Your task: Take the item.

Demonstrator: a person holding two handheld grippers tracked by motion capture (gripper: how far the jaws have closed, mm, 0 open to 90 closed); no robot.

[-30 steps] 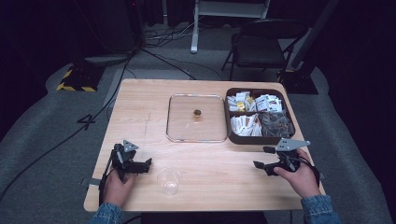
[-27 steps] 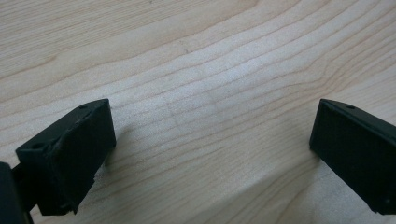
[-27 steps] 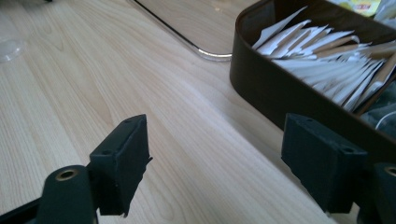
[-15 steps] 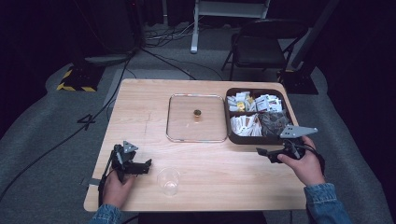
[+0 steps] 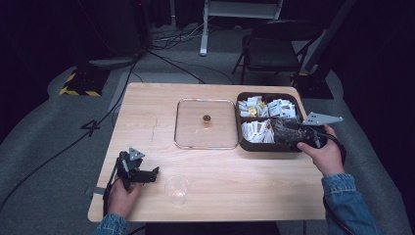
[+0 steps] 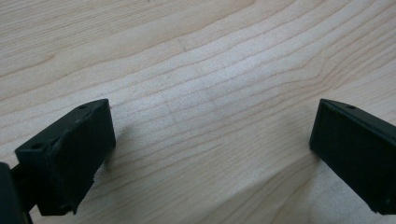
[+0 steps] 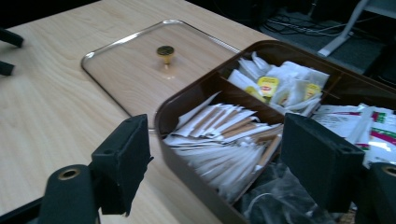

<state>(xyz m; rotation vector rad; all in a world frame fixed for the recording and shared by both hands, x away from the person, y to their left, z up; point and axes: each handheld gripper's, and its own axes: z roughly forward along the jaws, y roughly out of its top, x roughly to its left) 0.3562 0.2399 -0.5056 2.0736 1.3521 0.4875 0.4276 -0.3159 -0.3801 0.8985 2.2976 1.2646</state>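
Just ahead of the right gripper (image 7: 212,161), jaws wide: white sachets (image 7: 219,140) in the brown box (image 7: 187,100) — dip low, pinch one only. Left gripper (image 6: 212,154) agape, idle.

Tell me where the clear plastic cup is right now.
In the high view, the clear cup stands upright near the table's front edge, just right of the left gripper and in front of the glass lid.

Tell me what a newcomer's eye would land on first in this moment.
Probably the dark box at the table's right, its compartments packed with white packets, with the right claw open at its near corner. Next, the clear lid lying flat beside it at mid-table, and the empty plastic cup near the front edge, by the resting left claw.
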